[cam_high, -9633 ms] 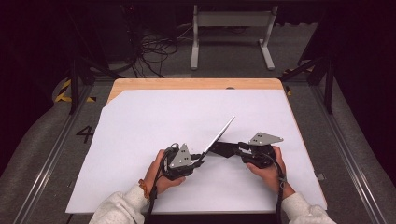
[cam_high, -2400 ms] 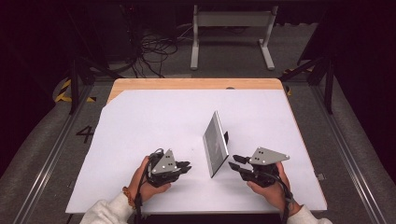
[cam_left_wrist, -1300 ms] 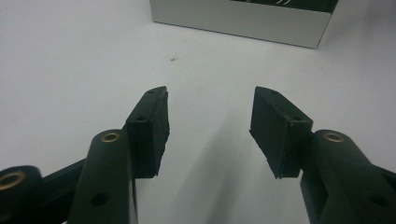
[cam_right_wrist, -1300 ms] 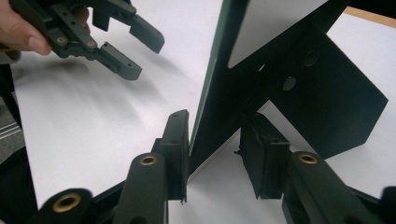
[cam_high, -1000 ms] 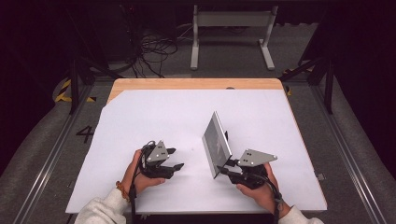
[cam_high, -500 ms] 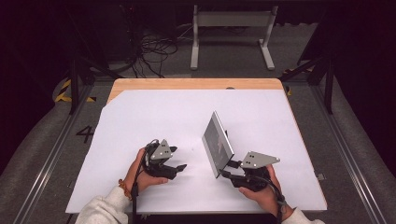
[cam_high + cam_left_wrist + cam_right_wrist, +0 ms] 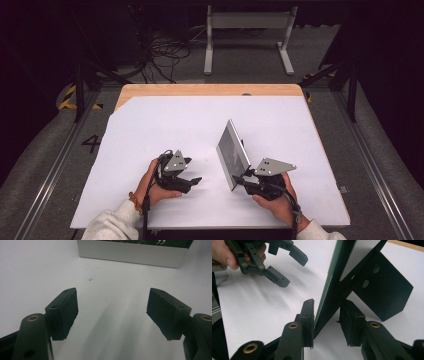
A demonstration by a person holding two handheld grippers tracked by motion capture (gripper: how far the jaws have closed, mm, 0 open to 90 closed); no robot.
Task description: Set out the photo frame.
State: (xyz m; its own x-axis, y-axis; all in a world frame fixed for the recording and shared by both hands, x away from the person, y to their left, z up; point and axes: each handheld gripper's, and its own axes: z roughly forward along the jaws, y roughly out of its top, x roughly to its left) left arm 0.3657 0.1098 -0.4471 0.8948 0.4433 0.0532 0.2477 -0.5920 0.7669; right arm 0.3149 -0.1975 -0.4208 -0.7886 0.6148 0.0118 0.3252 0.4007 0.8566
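A silver picture frame (image 7: 232,152) stands tilted on its black easel leg (image 7: 384,290) right of the table's middle. My right gripper (image 7: 239,181) is shut on its near lower corner. In the right gripper view, one pad lies on the green-edged front (image 7: 334,272) and the other against the black back; the jaws (image 7: 327,320) have just been closing. My left gripper (image 7: 196,181) rests left of the frame with its jaws open and nothing between them; they have just been opening. In the left gripper view (image 7: 112,312) the frame's lower edge (image 7: 130,251) is ahead, well clear of the pads.
A white sheet (image 7: 165,125) covers the wooden table (image 7: 200,90), with bare sheet behind and left of the frame. The left gripper (image 7: 293,272) shows in the right gripper view at the upper left. Cables and a metal stand lie on the floor beyond the far edge.
The left gripper's jaws stand wider than a second ago, and that hand has edged slightly toward the frame. The right gripper and the frame stay where they were.
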